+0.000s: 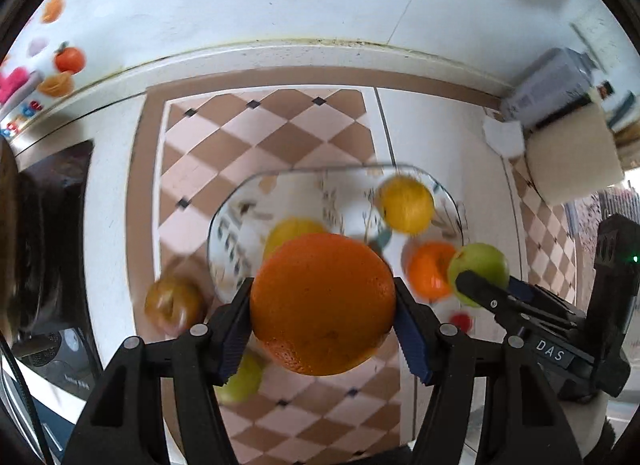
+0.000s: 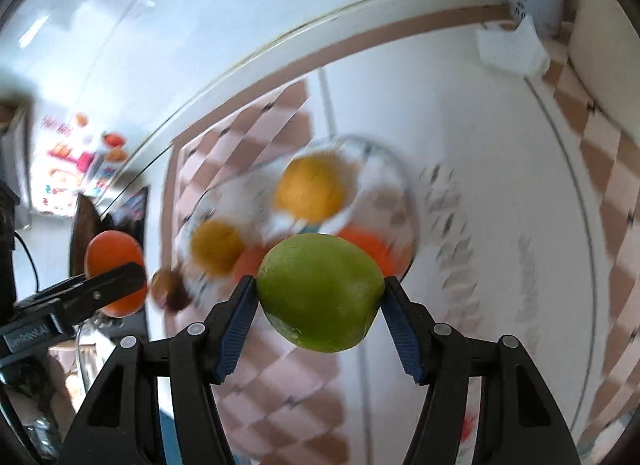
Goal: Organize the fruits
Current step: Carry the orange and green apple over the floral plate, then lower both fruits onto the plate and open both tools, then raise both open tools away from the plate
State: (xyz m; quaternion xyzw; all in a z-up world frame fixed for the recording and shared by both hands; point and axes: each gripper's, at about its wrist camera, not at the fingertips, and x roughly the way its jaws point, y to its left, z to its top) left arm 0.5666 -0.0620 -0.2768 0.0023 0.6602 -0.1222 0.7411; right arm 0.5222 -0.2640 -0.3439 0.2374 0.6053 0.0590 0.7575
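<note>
My left gripper is shut on a large orange and holds it above the near edge of a glass plate. My right gripper is shut on a green apple, also in the left wrist view at the right. The plate holds two yellow fruits and a small orange. A brown-red apple lies on the cloth left of the plate, and a second green apple lies below my left fingers.
A checkered tablecloth covers the table against a white wall. A white cylinder, a white box and a grey carton stand at the back right. A small red object lies by the plate. Dark items sit at left.
</note>
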